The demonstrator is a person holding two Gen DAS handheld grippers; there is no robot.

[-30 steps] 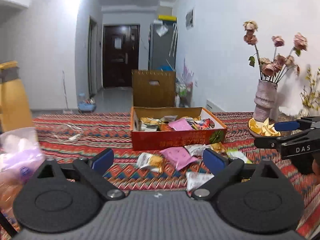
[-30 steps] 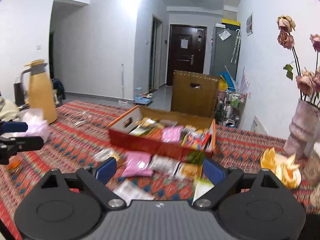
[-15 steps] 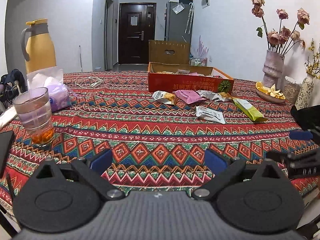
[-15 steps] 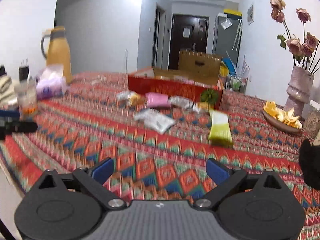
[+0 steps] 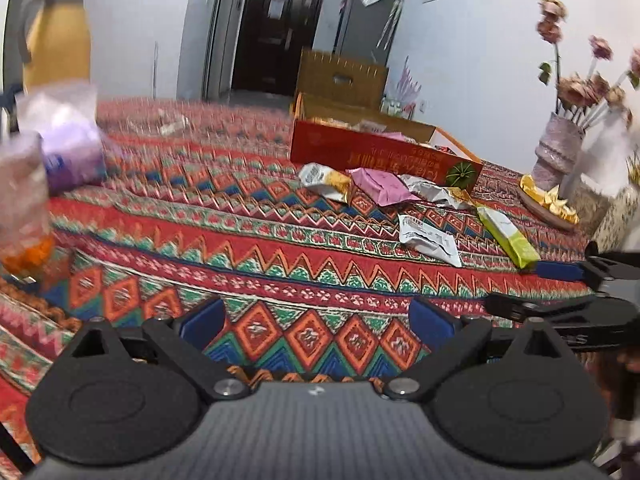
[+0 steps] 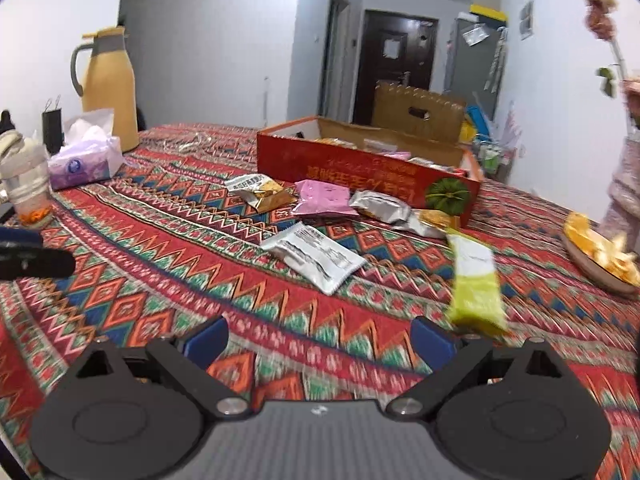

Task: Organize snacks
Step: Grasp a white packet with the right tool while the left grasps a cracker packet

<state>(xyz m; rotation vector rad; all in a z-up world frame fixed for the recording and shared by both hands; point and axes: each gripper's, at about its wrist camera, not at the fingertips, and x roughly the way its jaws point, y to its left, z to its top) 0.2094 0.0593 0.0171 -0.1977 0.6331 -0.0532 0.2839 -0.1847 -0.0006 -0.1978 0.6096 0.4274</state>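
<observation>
A red cardboard box point(image 6: 368, 172) point(image 5: 384, 152) with several snacks inside stands mid-table. In front of it lie loose packets: a gold-and-white one point(image 6: 260, 192), a pink one point(image 6: 326, 198) point(image 5: 382, 186), a silver one point(image 6: 380, 206), a white one point(image 6: 316, 256) point(image 5: 430, 238) and a green one point(image 6: 476, 284) point(image 5: 508, 236). My right gripper point(image 6: 318, 340) is open and empty, low over the cloth, short of the white and green packets. My left gripper point(image 5: 318, 322) is open and empty, near the table's front. The right gripper also shows in the left wrist view point(image 5: 560, 288).
A patterned tablecloth point(image 6: 160, 264) covers the table. On the left stand a yellow jug point(image 6: 108, 88), a tissue pack point(image 6: 86, 152) and a glass cup point(image 6: 28, 188). On the right are a plate of orange peels point(image 6: 600, 252) and a vase of dried roses point(image 5: 556, 148).
Both grippers pulled back from the box to the table's front, then edged forward and lower again. The packets and box have not moved. Both stay open and empty.
</observation>
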